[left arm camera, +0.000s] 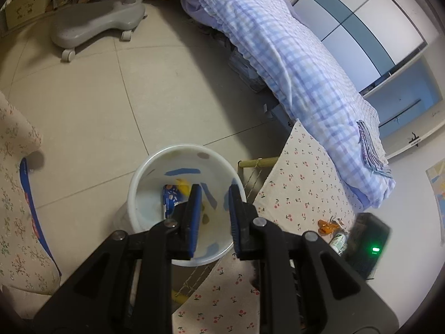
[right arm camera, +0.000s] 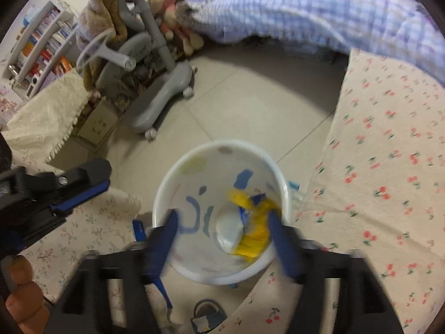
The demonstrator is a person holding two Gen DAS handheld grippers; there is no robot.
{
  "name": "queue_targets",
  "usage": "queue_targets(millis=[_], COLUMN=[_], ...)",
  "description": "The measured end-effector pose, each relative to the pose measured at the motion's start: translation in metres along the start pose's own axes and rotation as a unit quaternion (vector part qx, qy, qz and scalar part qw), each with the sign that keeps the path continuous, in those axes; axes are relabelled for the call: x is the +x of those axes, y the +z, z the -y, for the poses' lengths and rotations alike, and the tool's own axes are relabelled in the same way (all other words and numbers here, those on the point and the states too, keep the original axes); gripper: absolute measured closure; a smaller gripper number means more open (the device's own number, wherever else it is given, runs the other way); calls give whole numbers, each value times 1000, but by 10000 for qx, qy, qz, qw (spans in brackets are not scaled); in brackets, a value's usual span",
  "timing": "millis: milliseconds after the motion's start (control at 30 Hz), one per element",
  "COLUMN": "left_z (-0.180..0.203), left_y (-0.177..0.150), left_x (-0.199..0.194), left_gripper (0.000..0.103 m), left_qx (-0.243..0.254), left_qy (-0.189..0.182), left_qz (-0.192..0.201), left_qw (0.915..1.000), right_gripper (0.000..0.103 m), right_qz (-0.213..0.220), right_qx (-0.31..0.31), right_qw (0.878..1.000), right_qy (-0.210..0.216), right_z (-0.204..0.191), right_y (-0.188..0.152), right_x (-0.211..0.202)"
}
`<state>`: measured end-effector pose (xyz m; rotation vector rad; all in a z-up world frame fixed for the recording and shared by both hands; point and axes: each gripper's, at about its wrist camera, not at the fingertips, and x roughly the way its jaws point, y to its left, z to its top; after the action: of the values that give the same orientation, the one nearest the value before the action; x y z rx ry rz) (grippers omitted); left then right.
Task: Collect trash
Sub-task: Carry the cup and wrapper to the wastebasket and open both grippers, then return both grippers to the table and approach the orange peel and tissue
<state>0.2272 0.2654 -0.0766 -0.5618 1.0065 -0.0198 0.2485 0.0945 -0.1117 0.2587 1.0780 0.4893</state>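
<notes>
While both cameras look down into the white bin (right arm camera: 222,274) standing on the tiled floor (left arm camera: 111,105), low in the middle of each frame, the right hand-held gripper (right arm camera: 222,239) hangs over its mouth with fingers spread wide and nothing between them, probably having let go of trash. Inside lie a yellow wrapper (right arm camera: 254,236), a white wad (right arm camera: 229,231) and a blue packet (left arm camera: 170,200). Beside it, the left hand-held gripper (left arm camera: 214,217) is parted and empty too. More litter, an orange scrap (left arm camera: 328,226) and a small can (left arm camera: 340,243), waits at lower right on the cherry-print cloth (left arm camera: 300,183).
</notes>
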Motion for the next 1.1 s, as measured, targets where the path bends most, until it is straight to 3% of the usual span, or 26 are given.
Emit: queue_targets(millis=[133,300,367,500,700,867,1033,1100], left_z=[9,31,44,77,129,174,218,229], left_y=[-7,-19,-27,-46,-74,-99,-125,-135], left_x=[-1,-1,-3,-4,1,12,36,46], left_gripper=[71,71,69,60,59,51,42,42], left_qx=[210,505,681,1141,1820,2383,3010,3126], left_qy=[-16,-10,-37,-159,-429,-594,-429,-424], left_qz=[9,22,40,3,-114,-211,-366,-501], left_qw=[9998,9987,9977,9933,9823,9691,9519,9476], right_gripper=[31,29,22,16,1,0,0,0], right_qz=[246,712,960,1593,1971,2033,1911,1677], right_qx=[2,-194,-271,-444,-900,-601,-77,225], right_qw=[9996,9973,9950,9839,9582,9510,9543,9589], right_qy=[131,-20,-107,-671,-1868,-2249,-2294,-2278], right_z=[8,24,31,51,83,129,182,202], right_y=[-2,-14,-21,-39,-60,-72,-88,-94], right_x=[-35,-97,-126,-196,-269,-308,-315,-313])
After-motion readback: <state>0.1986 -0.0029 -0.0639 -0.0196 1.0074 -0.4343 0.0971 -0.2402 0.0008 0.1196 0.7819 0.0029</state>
